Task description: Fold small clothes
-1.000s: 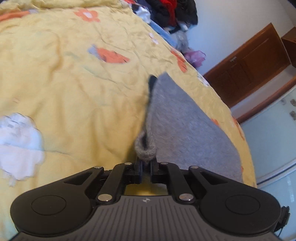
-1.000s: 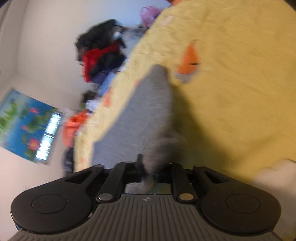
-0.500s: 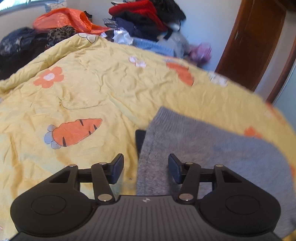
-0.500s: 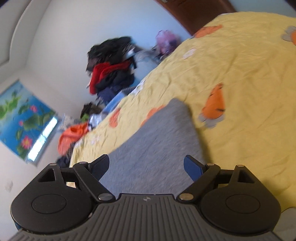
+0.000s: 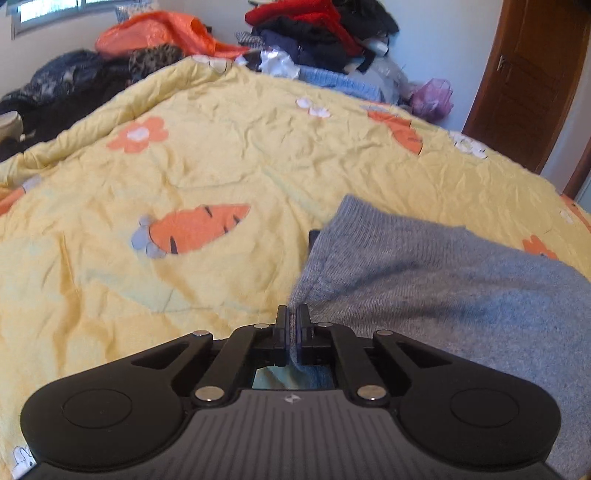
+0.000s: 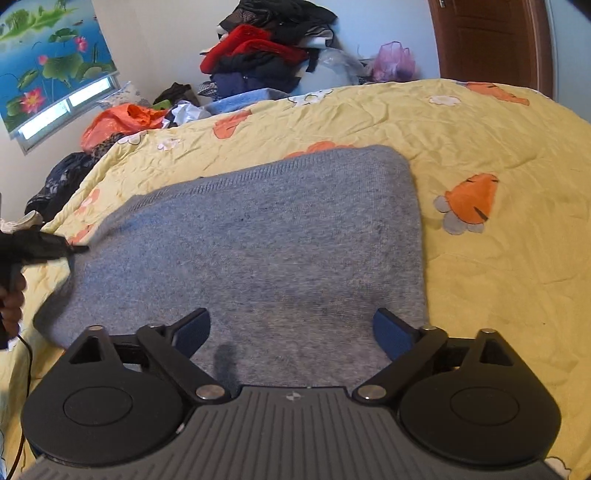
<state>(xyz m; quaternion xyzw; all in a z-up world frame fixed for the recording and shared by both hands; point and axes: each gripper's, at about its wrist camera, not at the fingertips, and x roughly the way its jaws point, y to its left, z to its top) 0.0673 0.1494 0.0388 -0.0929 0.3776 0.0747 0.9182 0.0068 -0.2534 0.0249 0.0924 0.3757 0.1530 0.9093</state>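
Note:
A grey knit garment (image 6: pixel 258 236) lies folded flat on the yellow carrot-print quilt (image 6: pixel 498 140). My left gripper (image 5: pixel 291 319) is shut on the garment's (image 5: pixel 424 280) near left edge, with grey fabric pinched between its fingertips. In the right wrist view the left gripper (image 6: pixel 75 249) shows at the garment's left corner, with a person's hand (image 6: pixel 11 302) holding it. My right gripper (image 6: pixel 291 326) hovers over the garment's near edge. Its jaws are wide apart and opening, and only flat fabric lies below them, not gripped.
Piles of dark, red and orange clothes (image 5: pixel 314 33) crowd the far side of the bed. A brown wooden door (image 5: pixel 528 74) stands at the far right. A lotus-print blind (image 6: pixel 48 62) hangs on the left wall. Bare quilt (image 5: pixel 110 258) spreads left of the garment.
The left gripper let go of a bunched fold, opened, then shut again on the garment's left edge. The right gripper released the garment and opened wide. Both views rolled upright.

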